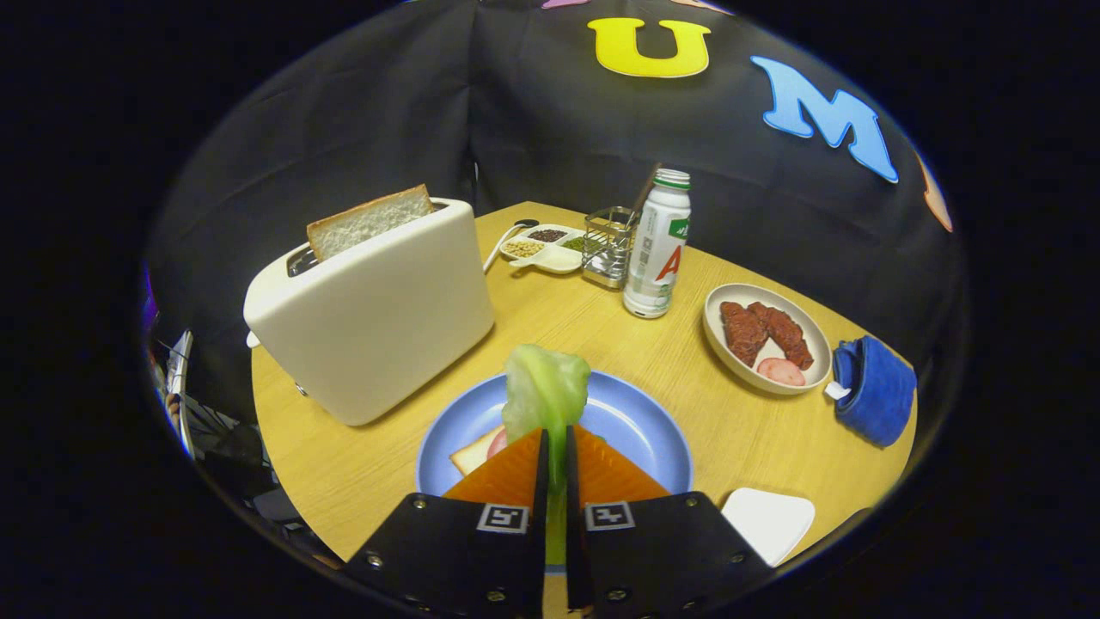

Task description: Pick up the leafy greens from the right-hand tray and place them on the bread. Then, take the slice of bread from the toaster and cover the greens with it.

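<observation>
The tongs [555, 447] are closed on the leafy greens [545, 394], which stand up between the fingers, above the blue plate [640, 430]. The leaf looks light, soft and easy to tear, so a gentle hold near its stem is best. The bread [475, 453] on the plate is probably just below, partly hidden. Another slice [369, 220] waits in the toaster [369, 322] on the worktop [344, 464].
</observation>
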Demonstrator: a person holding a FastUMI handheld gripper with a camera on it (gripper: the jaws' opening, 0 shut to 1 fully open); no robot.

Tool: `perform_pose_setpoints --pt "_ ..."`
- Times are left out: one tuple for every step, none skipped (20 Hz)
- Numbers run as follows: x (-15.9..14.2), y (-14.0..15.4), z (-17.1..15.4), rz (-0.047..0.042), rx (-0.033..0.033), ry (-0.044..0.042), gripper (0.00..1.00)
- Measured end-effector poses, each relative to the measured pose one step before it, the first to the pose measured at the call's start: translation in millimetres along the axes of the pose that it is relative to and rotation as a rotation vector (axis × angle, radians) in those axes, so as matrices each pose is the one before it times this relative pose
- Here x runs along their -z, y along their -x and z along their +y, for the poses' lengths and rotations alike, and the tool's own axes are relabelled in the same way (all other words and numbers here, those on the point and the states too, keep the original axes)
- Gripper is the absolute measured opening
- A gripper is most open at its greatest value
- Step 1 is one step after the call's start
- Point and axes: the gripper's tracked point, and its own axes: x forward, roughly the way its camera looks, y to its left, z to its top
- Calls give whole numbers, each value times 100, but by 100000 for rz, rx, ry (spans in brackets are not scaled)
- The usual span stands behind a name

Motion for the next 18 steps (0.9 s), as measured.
perform_pose_setpoints --pt "-65 419 331 379 -1140 -969 15" --pt "64 5 392 600 -1362 -1018 15" --pt "219 -346 215 340 -587 -71 15" --pt "7 -89 42 79 -17 -176 15" --pt "234 -210 273 306 -702 -89 15" --pt "41 -54 182 328 -49 -161 15" --pt "229 -80 94 205 -210 68 19" --pt "-2 79 -106 281 696 271 18" --pt "113 -180 167 -178 -520 -204 20" --pt "-127 45 -49 -356 163 -89 25" --pt "-48 108 -247 -1014 814 137 32" --pt "-402 122 -261 -1794 1276 -137 34" --pt "-248 350 -393 -2007 1857 -278 37" --pt "-285 175 -346 -2044 2161 -276 37" --pt "-222 230 -125 -1968 1297 -168 37" --pt "-302 294 -8 -2183 856 -92 37" --pt "-249 333 -9 -2291 1297 193 37" --pt "-365 368 -33 -3007 1386 65 37"
